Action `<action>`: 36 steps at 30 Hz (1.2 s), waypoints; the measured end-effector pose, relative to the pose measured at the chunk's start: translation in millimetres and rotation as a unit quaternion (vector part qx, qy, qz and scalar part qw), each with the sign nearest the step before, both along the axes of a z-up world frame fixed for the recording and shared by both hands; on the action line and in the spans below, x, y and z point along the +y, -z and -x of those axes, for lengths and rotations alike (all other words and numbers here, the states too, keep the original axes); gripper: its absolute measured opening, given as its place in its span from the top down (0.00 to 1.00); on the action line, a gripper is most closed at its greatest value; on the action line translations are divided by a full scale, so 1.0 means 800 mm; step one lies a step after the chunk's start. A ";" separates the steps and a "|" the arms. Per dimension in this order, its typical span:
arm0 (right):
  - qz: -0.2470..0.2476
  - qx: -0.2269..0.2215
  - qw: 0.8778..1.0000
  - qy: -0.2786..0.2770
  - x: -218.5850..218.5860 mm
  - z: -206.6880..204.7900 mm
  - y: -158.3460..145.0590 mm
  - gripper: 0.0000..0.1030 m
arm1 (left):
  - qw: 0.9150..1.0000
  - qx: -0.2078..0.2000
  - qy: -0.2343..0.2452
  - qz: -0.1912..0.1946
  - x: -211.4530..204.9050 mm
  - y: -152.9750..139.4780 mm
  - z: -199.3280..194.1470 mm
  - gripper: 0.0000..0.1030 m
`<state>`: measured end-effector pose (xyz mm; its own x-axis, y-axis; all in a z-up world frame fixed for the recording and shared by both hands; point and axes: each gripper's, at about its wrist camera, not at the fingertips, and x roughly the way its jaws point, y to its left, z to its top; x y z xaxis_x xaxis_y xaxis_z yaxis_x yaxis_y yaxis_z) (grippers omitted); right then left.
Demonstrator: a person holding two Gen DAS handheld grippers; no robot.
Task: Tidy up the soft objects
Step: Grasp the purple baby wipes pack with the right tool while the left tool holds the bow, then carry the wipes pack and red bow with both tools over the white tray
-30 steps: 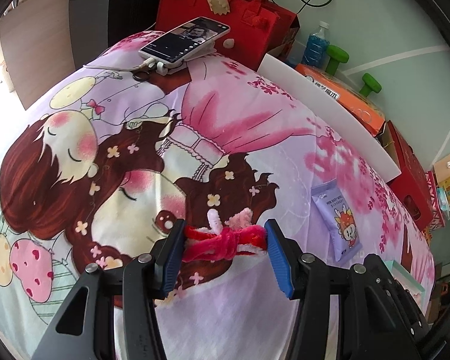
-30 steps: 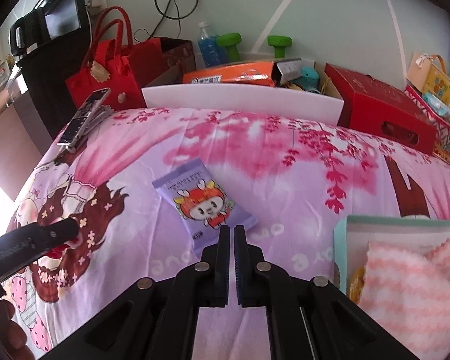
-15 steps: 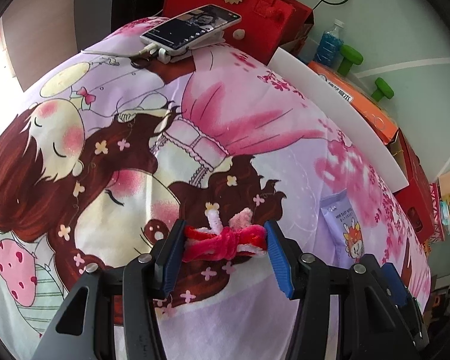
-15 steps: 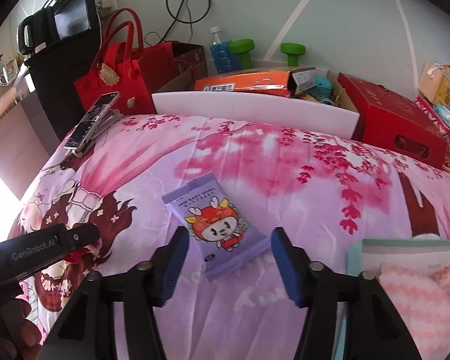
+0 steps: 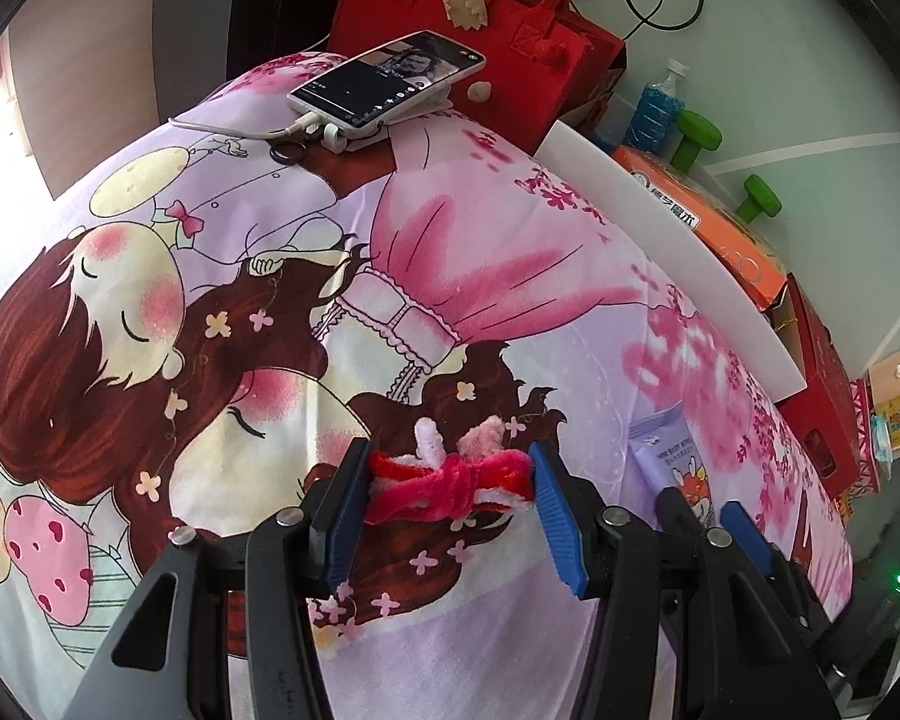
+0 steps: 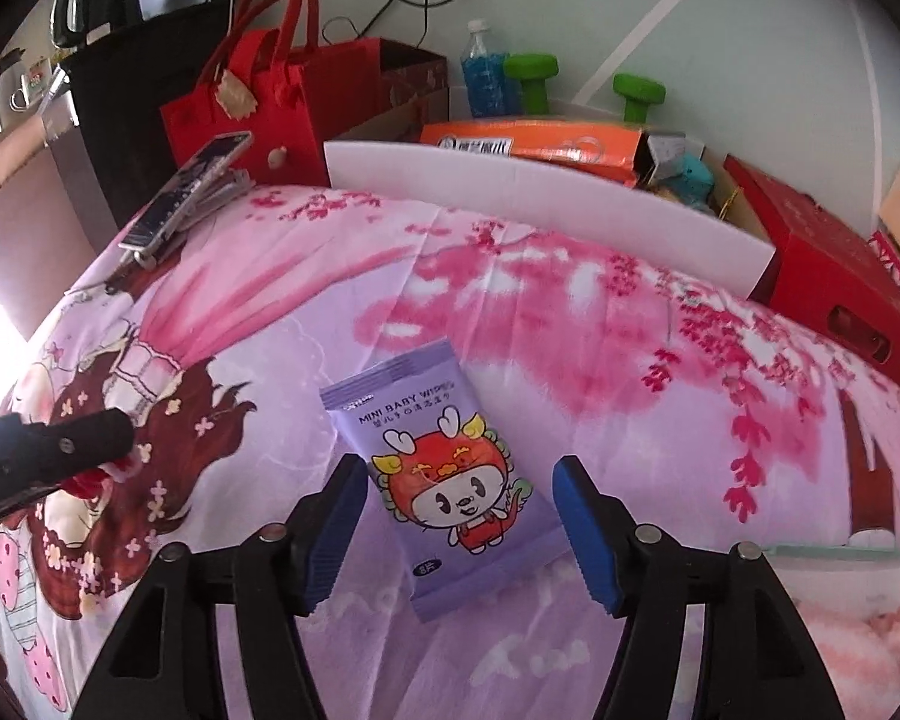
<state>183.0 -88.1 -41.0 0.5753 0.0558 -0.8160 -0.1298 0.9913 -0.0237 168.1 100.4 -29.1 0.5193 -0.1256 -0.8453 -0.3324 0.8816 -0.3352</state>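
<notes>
My left gripper (image 5: 450,504) is shut on a fuzzy red, pink and white pipe-cleaner bundle (image 5: 450,480), held just above the cartoon bedsheet (image 5: 390,276). My right gripper (image 6: 462,528) is open, its blue pads either side of a purple baby-wipes pack (image 6: 450,468) lying flat on the sheet. The pack also shows at the right of the left wrist view (image 5: 669,459). The left gripper's arm (image 6: 42,450) shows at the left of the right wrist view. A pink fluffy towel (image 6: 858,630) lies in a pale tray at the lower right.
A phone (image 5: 387,78) on a stand sits at the bed's far corner, before a red felt bag (image 5: 480,30). A white foam board (image 6: 540,204) edges the bed's far side. Behind it are an orange box (image 6: 534,144), green dumbbells (image 6: 531,81) and a red box (image 6: 828,276).
My right gripper opened from shut and moved forward so its pads flank the wipes pack. My left gripper kept hold of the bundle and shifted slightly across the sheet.
</notes>
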 end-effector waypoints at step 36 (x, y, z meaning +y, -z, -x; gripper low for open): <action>-0.081 -0.003 0.987 0.136 -0.087 0.112 -0.084 0.49 | 0.993 -0.062 0.089 -0.036 -0.071 -0.070 0.068 0.47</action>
<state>93.4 -157.5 25.9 0.5915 0.0289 -0.8058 0.1415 0.9801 0.1390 113.7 43.8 27.2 0.5949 -0.1660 -0.7865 -0.1300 0.9457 -0.2979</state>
